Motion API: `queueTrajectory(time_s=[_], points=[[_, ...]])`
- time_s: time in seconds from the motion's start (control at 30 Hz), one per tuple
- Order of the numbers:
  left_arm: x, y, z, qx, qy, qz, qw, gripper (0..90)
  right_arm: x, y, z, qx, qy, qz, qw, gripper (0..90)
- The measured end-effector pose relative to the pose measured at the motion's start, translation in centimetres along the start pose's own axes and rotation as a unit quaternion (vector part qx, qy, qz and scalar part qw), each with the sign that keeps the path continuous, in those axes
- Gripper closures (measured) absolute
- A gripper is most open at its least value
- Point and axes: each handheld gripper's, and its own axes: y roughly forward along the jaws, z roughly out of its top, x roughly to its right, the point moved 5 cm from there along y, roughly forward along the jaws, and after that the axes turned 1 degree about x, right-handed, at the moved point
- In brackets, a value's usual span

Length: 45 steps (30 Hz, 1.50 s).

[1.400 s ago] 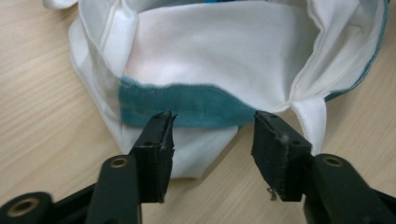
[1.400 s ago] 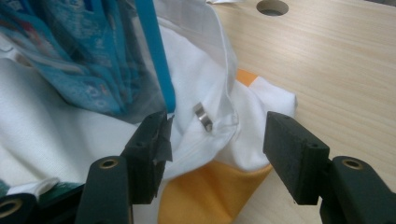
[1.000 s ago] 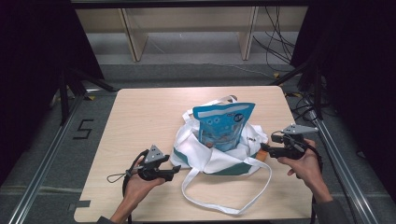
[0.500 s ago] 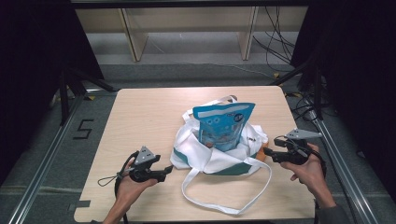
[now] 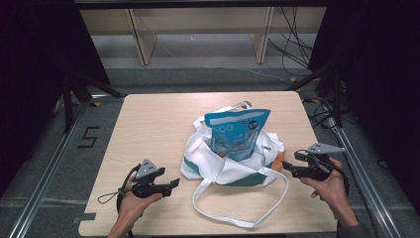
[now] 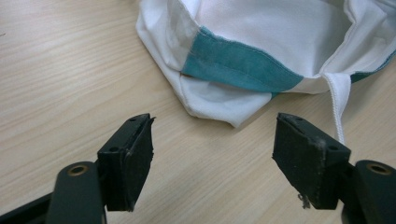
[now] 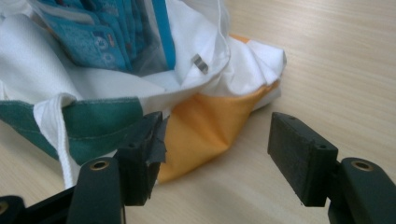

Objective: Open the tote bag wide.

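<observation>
Resting near the middle of the counter point(image 5: 148, 124), the white cloth bag point(image 5: 223, 166) with teal and orange panels lies slumped open, and a blue snack pouch point(image 5: 236, 133) stands upright in its mouth, top edge clear of the fabric. One long handle point(image 5: 237, 208) loops loose toward six o'clock. The left gripper point(image 5: 172, 183) sits at about eight o'clock from the bag, just off its corner; its own view shows the jaws wide apart with nothing between them, pointed at the teal-banded corner point(image 6: 233, 65) and not touching it. The right gripper point(image 5: 286, 167) sits at about four o'clock, jaws likewise spread wide and empty, aimed at the orange corner point(image 7: 210, 121), close but apart. Both hands hold their tools low over the counter, forearms entering from six o'clock, each tool levelled inward toward the bag. Judgement: the pouch appears placed, and the step in hand is the approach for a fresh hold on the bag. The next move calls for each set of jaws to advance onto the fabric edge or a handle and pinch cloth alone, without tipping the pouch.
</observation>
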Motion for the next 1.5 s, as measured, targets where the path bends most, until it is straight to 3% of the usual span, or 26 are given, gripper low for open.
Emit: queueTrajectory(time_s=[0.03,0.17,0.4,0.47,0.57,0.73,0.87,0.9,1.0,1.03,1.13,1.17,1.47,1.5], points=[[0.3,0.1,0.0,0.013,-0.018,0.002,0.9997,27.1,0.0,0.0,-0.3,0.001,0.005,-0.003,1.0,37.4],[0.4,-0.1,-0.2,0.023,-0.029,0.0,0.9993,23.2,0.1,-0.4,-0.8,0.005,0.006,-0.009,0.9999,37.4],[0.6,-0.6,-1.1,0.02,-0.032,0.002,0.9993,18.6,-0.4,-0.6,-2.3,-0.003,0.014,-0.01,0.9998,36.9],[0.8,-0.9,-1.3,0.025,-0.037,0.002,0.999,15.2,-0.6,-0.8,-2.7,0.001,0.011,-0.017,0.9998,36.8],[1.1,-1.5,-1.6,0.033,-0.031,0.005,0.999,15.1,-0.9,-1.2,-3.9,-0.018,0.006,-0.046,0.9988,36.7],[1.5,-1.8,-1.9,0.03,-0.032,0.005,0.999,15.0,-2.0,-2.0,-5.3,-0.028,0.013,-0.026,0.9992,36.5],[2.2,-2.0,-2.3,0.024,-0.019,0.0,0.9995,15.0,-2.6,-2.8,-5.8,-0.011,0.012,-0.027,0.9995,36.1],[2.5,-2.1,-2.5,0.021,-0.012,-0.004,0.9997,15.0,-3.1,-2.9,-6.1,-0.007,0.021,-0.017,0.9996,35.6],[3.0,-2.1,-2.8,0.019,-0.011,-0.007,0.9997,15.0,-3.2,-3.1,-6.6,-0.009,0.016,-0.024,0.9995,35.0],[3.3,-2.1,-3.1,0.011,-0.006,-0.005,0.9999,15.0,-3.6,-3.1,-7.0,-0.019,0.021,-0.012,0.9995,34.9],[3.6,-2.0,-3.2,0.011,0.0,-0.005,0.9999,15.0,-3.7,-3.3,-7.3,-0.018,0.01,-0.019,0.9996,34.9],[3.6,-2.1,-3.2,0.012,0.008,-0.001,0.9999,15.1,-3.8,-3.3,-7.5,-0.02,0.01,-0.011,0.9997,34.9],[3.9,-2.0,-3.4,0.009,0.006,0.005,0.9999,15.1,-4.2,-3.6,-8.4,-0.022,0.008,-0.009,0.9997,34.6],[3.7,-2.1,-3.4,0.008,0.005,0.009,0.9999,15.1,-4.6,-3.5,-8.4,-0.021,0.028,-0.005,0.9994,34.6]])
